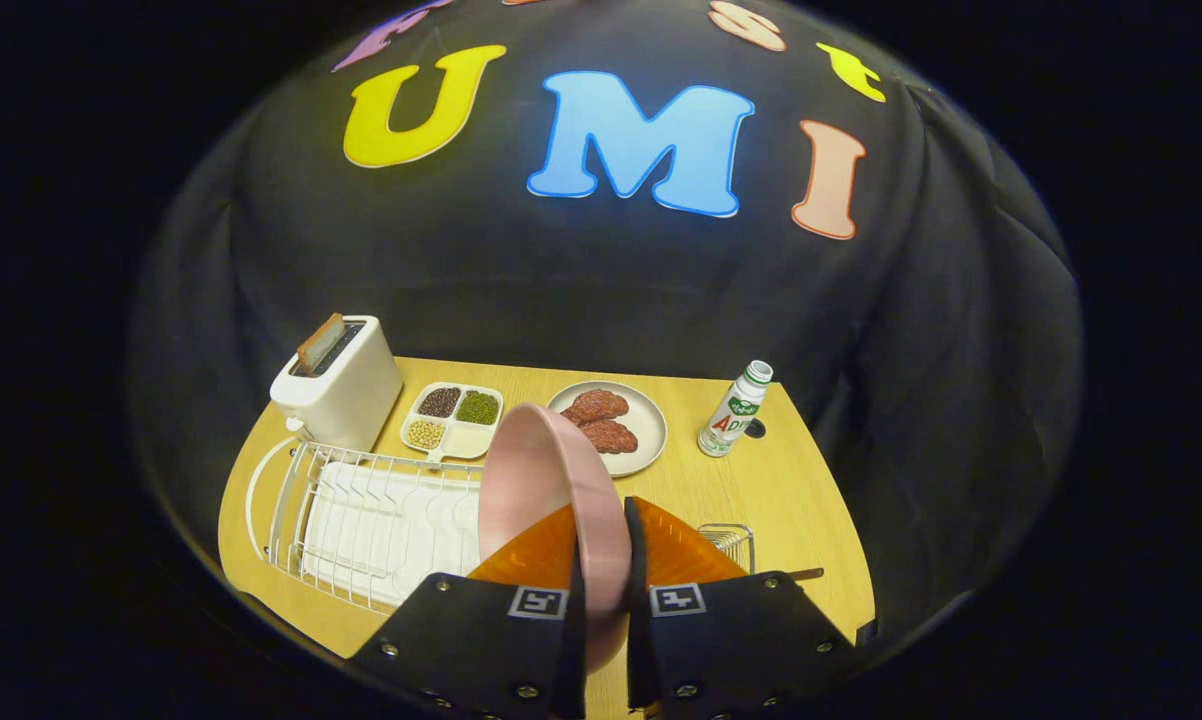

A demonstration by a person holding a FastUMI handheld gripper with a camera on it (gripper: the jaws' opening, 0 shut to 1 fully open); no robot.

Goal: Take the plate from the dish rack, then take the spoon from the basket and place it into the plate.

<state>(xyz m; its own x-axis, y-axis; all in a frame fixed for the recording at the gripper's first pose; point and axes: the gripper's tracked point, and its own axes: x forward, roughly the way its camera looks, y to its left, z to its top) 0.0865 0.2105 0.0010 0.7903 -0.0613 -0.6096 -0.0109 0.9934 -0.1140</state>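
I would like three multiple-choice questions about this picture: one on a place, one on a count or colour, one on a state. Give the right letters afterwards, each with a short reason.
1. Where does the toaster stand?
A. beyond the dish rack, at the far corner of the table
B. beside the bottle
C. inside the wire basket

2. How many pieces of meat lie on the beige plate?
A. one
B. two
C. four

3. What is the gripper doing?
A. it is open over the bottle
B. it is shut on nothing
C. it is shut on the pink plate

Answers:
1. A, since the toaster is just past the rack's far end, with bread in its slot.
2. B, since two reddish pieces lie side by side.
3. C, since the pink plate stands on edge between the two fingers, both pressing on it, off the rack.
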